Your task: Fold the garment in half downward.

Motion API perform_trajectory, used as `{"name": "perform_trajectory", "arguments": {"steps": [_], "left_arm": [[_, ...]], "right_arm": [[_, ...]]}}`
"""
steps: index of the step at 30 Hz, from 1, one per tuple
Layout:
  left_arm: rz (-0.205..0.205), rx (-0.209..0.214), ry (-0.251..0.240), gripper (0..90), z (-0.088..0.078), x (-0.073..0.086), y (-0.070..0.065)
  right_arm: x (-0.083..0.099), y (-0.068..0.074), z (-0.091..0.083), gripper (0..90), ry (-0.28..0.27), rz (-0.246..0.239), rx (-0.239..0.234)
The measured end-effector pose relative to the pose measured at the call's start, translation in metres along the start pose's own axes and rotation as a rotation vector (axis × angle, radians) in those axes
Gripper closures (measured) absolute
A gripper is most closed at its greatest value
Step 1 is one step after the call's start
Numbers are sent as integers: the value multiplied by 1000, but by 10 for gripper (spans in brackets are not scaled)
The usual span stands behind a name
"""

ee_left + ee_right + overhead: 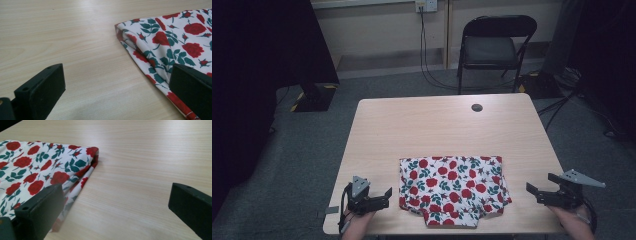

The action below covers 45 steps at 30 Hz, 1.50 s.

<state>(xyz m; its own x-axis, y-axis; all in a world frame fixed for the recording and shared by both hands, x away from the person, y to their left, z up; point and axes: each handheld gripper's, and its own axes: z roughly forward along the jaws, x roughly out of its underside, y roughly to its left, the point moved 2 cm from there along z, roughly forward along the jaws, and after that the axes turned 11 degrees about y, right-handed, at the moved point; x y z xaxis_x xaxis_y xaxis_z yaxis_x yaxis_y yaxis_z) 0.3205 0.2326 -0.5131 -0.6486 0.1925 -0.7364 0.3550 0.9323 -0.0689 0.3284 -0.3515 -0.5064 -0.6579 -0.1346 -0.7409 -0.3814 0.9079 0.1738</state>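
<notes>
Starting at the left of the high view, the left gripper (384, 195) rests low at the near-left corner of the wooden table (422, 125), held in the person's left hand (357, 222), jaws spread wide and holding nothing. In the left gripper view the same tool (117, 87) shows bare tabletop between its jaws, with one jaw standing in front of the near edge of the cloth. The folded rose-print garment (453, 189), white with red roses and green leaves, lies flat on the near half of the table, between the two tools, its near edge close to the table's front edge. To the right, the right gripper (542, 189) is held just off the garment's right side, near the table's right edge, jaws likewise wide apart and empty; in the right gripper view (115, 207) one jaw overlaps the garment's folded edge (90, 170), the other sits over bare wood. Whether either jaw touches the fabric cannot be determined.
</notes>
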Motion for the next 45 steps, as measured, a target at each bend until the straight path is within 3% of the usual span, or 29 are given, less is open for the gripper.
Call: {"name": "perform_trajectory", "arguments": {"steps": [6, 13, 15, 20, 27, 34, 38, 45], "left_arm": [[-17, -24, 0, 0, -1, 5, 6], [-66, -37, -14, 1, -5, 11, 15], [-60, -68, -12, 1, -6, 12, 18], [-75, -87, -12, 2, -9, 14, 24], [-93, -77, -9, 2, -6, 20, 28], [-125, -83, 26, 2, -1, 28, 34], [-147, -92, 7, 2, -2, 28, 35], [-135, -101, 21, 2, -2, 27, 34]], "right_arm": [[9, -11, -7, 0, -21, 37, 31], [18, -24, -15, 0, -36, 87, 54], [20, -27, -17, 0, -34, 98, 70], [27, -33, -18, 0, -25, 133, 60], [35, -36, -13, 0, -3, 149, 50], [35, -38, -12, 0, 25, 153, 37], [34, -36, -10, 0, 36, 144, 50], [34, -33, -14, 0, 14, 144, 51]]}}
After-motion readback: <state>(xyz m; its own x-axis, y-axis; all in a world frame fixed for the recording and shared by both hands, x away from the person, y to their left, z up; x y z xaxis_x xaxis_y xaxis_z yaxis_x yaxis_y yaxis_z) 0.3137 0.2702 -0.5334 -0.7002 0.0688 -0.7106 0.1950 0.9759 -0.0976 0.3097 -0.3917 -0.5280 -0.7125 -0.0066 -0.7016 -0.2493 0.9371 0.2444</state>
